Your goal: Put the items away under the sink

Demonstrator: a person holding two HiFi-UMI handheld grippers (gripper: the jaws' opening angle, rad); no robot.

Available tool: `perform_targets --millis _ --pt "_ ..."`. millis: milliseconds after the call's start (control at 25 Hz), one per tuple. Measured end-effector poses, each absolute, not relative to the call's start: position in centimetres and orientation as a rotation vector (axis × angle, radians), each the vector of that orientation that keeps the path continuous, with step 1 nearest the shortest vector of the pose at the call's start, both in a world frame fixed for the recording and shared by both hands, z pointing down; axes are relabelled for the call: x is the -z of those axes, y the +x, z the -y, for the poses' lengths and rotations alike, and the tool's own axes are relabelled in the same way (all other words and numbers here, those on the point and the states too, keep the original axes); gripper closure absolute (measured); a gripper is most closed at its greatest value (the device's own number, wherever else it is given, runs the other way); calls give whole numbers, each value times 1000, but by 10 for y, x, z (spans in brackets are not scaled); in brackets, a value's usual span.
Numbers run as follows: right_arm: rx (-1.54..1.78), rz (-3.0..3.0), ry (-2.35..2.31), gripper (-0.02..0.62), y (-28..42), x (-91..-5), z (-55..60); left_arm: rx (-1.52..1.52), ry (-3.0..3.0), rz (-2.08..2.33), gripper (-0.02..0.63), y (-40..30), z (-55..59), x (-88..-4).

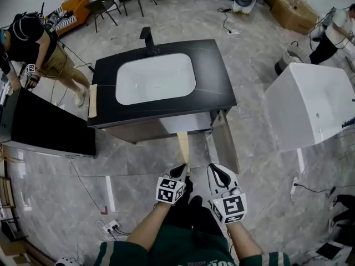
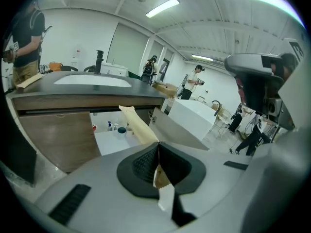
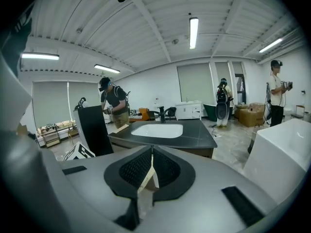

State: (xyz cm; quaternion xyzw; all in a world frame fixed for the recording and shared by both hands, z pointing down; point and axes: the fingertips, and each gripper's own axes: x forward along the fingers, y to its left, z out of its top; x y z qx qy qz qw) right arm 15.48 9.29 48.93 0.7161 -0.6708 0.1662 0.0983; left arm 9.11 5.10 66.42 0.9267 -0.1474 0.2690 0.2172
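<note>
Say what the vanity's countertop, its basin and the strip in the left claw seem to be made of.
Countertop: dark stone or a stone-look slab, satin; faint pale veins. Basin: white glazed ceramic, probably; smooth with a soft sheen. Strip pinched in the left claw: tan paper or thin card, matte; a similar tan piece sits in the right claw.

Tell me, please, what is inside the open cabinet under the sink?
On the cabinet floor stand small bottles, a dark round pot and something red. The tan strip in the left gripper covers its right side; the wooden front hides the rest.
</note>
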Motion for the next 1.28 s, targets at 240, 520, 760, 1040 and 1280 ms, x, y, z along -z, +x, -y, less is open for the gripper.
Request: perform_targets --millis 240,520,760,1040,1280 --pt "-448 1980 2096 552 181 -583 -60 -740 2586 410 594 137 0 -768" --pt "-370 2028 2080 552 203 -726 1 -675 2576 486 595 175 81 -930" --pt "-335 2038 2027 552 212 -843 42 -662 2584 472 594 210 135 -1038" --pt "-302 2053 2083 552 237 -933 68 -594 2594 518 594 250 186 -1122" --pt "-295 2054 2091 552 251 -973 72 -576 2566 527 595 269 200 -1162"
